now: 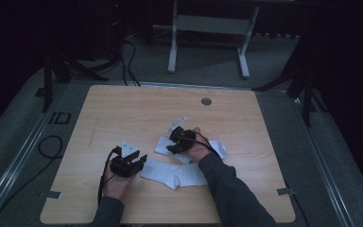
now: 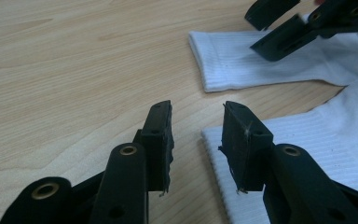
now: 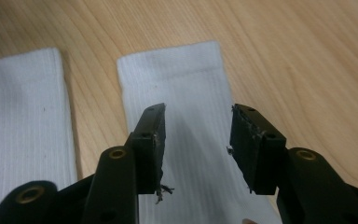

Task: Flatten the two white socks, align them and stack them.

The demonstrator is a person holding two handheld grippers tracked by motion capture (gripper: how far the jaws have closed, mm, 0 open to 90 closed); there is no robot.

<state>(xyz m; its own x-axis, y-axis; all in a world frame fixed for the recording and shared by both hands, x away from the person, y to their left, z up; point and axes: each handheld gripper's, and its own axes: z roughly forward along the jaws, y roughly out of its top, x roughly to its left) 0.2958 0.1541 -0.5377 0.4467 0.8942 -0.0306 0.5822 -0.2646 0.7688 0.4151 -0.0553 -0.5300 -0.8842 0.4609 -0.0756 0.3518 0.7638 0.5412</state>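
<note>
Two white socks lie on a light wooden table (image 1: 123, 109), set in a shallow V whose arms meet toward the person's right. The near sock (image 1: 172, 174) lies flat in front of the person, its ribbed cuff pointing toward the left gripper (image 1: 142, 161); the far sock (image 1: 163, 146) lies just beyond it, partly covered by the right hand (image 1: 196, 149), its cuff also pointing left. The step in hand appears to be the approach before a grasp, perhaps to pair or fold the socks: nothing is held. In the left gripper view, the left gripper (image 2: 196, 135) has its jaws part-way open, with bare table between them and the near sock's cuff edge (image 2: 307, 140) just beside the right-hand jaw. In the right gripper view, the right gripper (image 3: 196, 140) hangs directly above the far sock's cuff (image 3: 177, 79), jaws wide and empty, the fabric visible between them but not pinched. The next move likely calls for the right gripper to descend until its pads straddle the cuff, then close on a fold of cloth; the left gripper would need to shift sideways onto its own cuff. Both socks are plain white, finely ribbed along the leg, with a smoother hem band at the opening, and lie limp and fairly flat; being thin, they may be hard to lift off the wood.
</note>
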